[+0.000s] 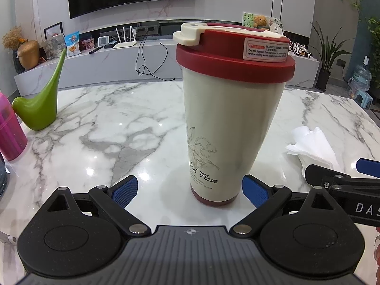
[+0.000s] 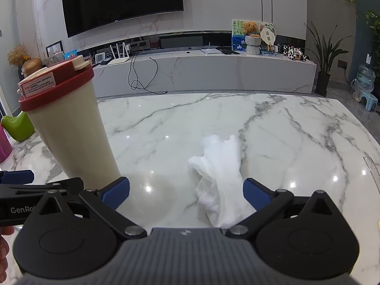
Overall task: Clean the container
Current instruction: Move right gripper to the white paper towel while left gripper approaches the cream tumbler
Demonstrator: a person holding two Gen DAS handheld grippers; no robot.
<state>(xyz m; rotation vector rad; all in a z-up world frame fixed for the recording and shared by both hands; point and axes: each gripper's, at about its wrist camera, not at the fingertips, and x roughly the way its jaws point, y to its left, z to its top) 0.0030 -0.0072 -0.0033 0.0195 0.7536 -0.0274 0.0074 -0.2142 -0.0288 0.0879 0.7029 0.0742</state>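
We have the left gripper (image 1: 190, 190) low at the bottom of its frame, jaws spread wide and holding nothing, and the cream tumbler (image 1: 228, 123) stands upright on the marble surface (image 1: 106, 130) right between the blue pads (image 1: 124, 191), its dark red base nearer the right-hand pad but whether it touches we cannot tell. The red lid (image 1: 235, 54) is on, with a cream flip cap at its upper left edge. Over on the right wrist view, the right gripper (image 2: 186, 193) is just as wide open and also empty, and the crumpled white cloth (image 2: 220, 178) lies on the surface between its pads (image 2: 116, 193), running down toward the gripper body. The tumbler (image 2: 71, 130) sits at the left of that frame, just beside the left-hand pad. At the far left of the left wrist view we see a green bird-shaped watering can (image 1: 38, 109) and a pink cup (image 1: 10, 130), well apart from the tumbler. Beyond the surface, a television (image 2: 121, 2) hangs on the wall at the upper left.
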